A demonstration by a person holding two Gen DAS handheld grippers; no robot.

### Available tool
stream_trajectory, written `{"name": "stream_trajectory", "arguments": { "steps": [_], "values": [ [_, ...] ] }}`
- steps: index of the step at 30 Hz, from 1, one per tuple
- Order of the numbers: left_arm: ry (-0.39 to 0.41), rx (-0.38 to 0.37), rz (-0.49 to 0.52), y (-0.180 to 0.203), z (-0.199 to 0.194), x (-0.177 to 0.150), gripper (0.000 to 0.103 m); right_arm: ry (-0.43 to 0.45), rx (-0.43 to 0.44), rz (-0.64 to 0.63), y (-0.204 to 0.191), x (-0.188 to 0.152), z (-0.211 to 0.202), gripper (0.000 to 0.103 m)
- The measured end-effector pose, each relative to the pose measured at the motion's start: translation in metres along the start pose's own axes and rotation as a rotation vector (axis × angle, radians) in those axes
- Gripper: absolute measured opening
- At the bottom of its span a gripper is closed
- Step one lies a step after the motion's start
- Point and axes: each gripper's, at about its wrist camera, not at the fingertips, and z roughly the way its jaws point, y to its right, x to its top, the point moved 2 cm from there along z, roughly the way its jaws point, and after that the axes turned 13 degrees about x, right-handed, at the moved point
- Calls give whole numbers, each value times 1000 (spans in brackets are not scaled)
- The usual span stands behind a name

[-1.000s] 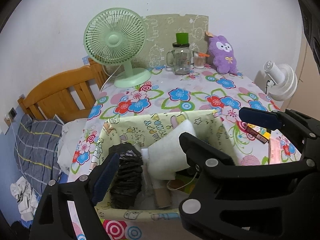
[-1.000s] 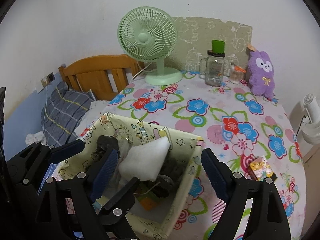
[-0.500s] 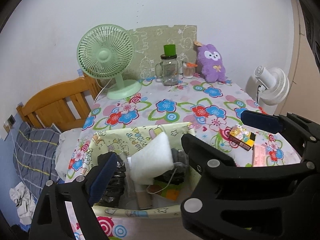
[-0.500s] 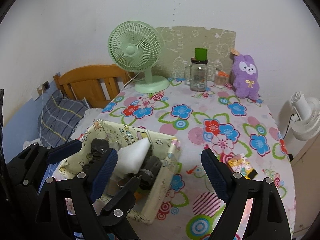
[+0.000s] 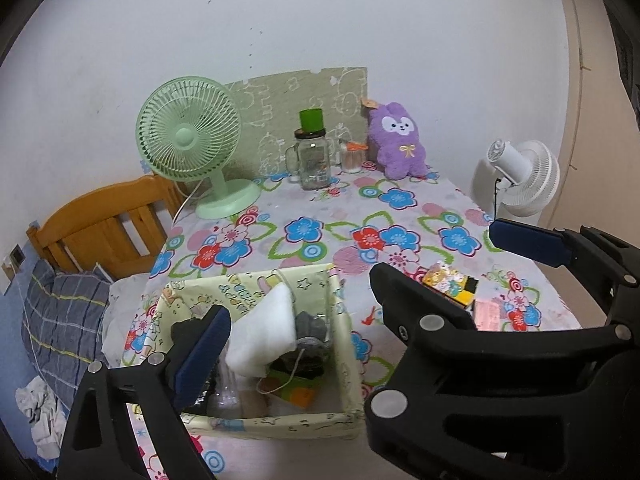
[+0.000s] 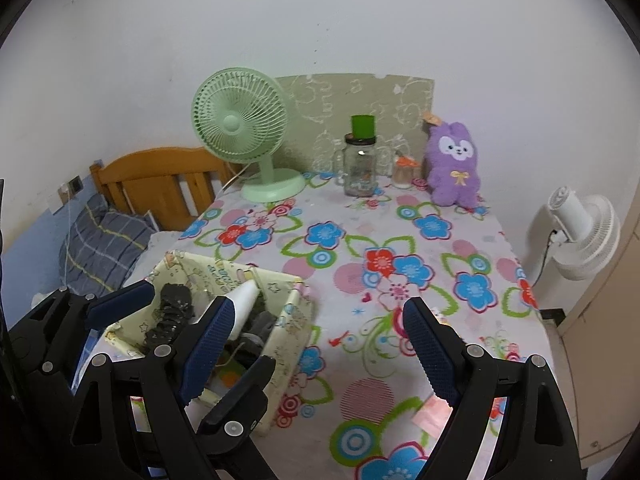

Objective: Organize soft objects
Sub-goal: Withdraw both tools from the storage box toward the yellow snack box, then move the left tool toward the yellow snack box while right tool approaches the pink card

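A pale yellow printed fabric bin (image 5: 338, 320) (image 6: 288, 332) stands at the table's near left corner. It holds a white foam piece (image 5: 264, 332) (image 6: 246, 300), a black crinkled item (image 6: 170, 316), grey socks (image 5: 310, 330) and other bits. A purple plush bunny (image 5: 396, 142) (image 6: 454, 164) sits upright at the table's far side. My left gripper (image 5: 352, 312) is open and empty above the bin. My right gripper (image 6: 316, 348) is open and empty just right of the bin. In the right wrist view the left gripper (image 6: 176, 328) shows at lower left.
A green desk fan (image 5: 192, 148) (image 6: 244, 136), a glass jar with a green cup on it (image 5: 314, 160) (image 6: 360, 160) and a small jar (image 5: 352, 158) stand at the back. A small colourful box (image 5: 450, 286) and a pink packet (image 5: 488, 314) lie right of the bin. A white fan (image 6: 580, 232) and a bed (image 6: 120, 220) flank the table.
Both grippers have pulled back and up from the bin, so the bin looks smaller and more of the table shows. Both stay open and empty.
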Motion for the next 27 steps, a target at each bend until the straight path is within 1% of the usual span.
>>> {"name": "stream_trajectory", "arguments": {
  "steps": [6, 15, 27],
  "values": [
    [21, -26, 4, 13, -9, 2, 97, 28, -31, 11, 9, -3, -15, 93],
    [50, -38, 16, 35, -19, 4, 99, 53, -73, 35, 27, -8, -35, 95],
    [79, -84, 30, 65, -23, 2, 99, 72, -115, 72, 52, -22, -53, 96]
  ]
}}
